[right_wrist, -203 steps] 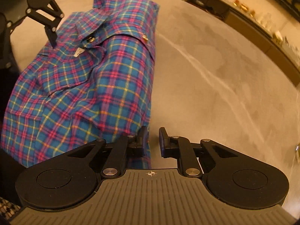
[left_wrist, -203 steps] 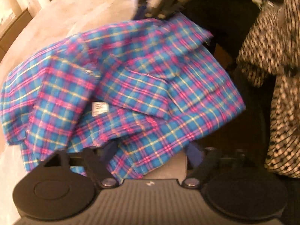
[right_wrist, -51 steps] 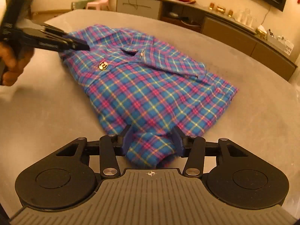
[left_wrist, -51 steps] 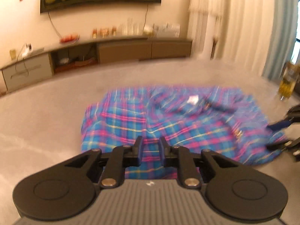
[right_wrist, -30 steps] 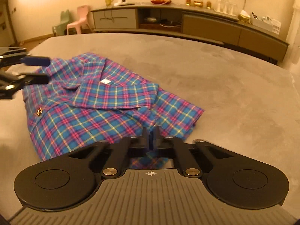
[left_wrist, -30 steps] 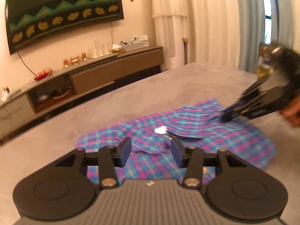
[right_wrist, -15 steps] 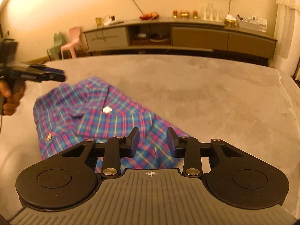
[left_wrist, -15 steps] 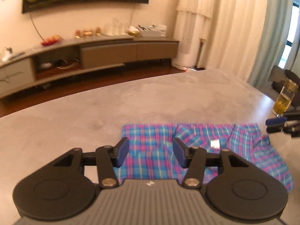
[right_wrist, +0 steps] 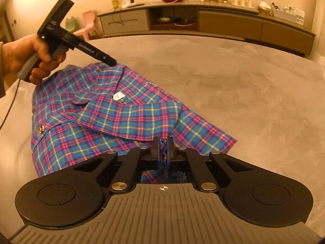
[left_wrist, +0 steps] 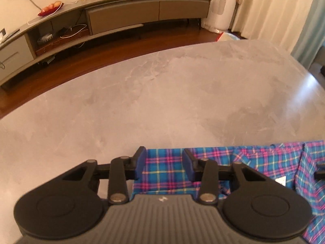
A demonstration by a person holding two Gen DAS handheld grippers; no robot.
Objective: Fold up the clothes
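Observation:
A blue, pink and yellow plaid shirt [right_wrist: 113, 122] lies partly folded on a grey table [right_wrist: 254, 93], collar and white size tag up. My right gripper [right_wrist: 163, 146] is shut on a fold of the shirt's near edge. In the left wrist view the plaid shirt [left_wrist: 264, 162] fills the lower right, and my left gripper [left_wrist: 164, 160] stands open with its fingers either side of the shirt's far edge. From the right wrist view, a hand [right_wrist: 30, 59] holds the left gripper's body over the shirt's far corner.
The grey table [left_wrist: 162, 101] stretches wide beyond the shirt. Past its far edge are a wooden floor and a long low sideboard [left_wrist: 121, 14] with glasses and a fruit bowl. Curtains [left_wrist: 274, 6] hang at the right. Small pink and green chairs [right_wrist: 85, 26] stand at the back.
My right gripper has gone from open to shut on the shirt's near edge. My left gripper has dropped lower, bringing its open fingers to the shirt's far edge.

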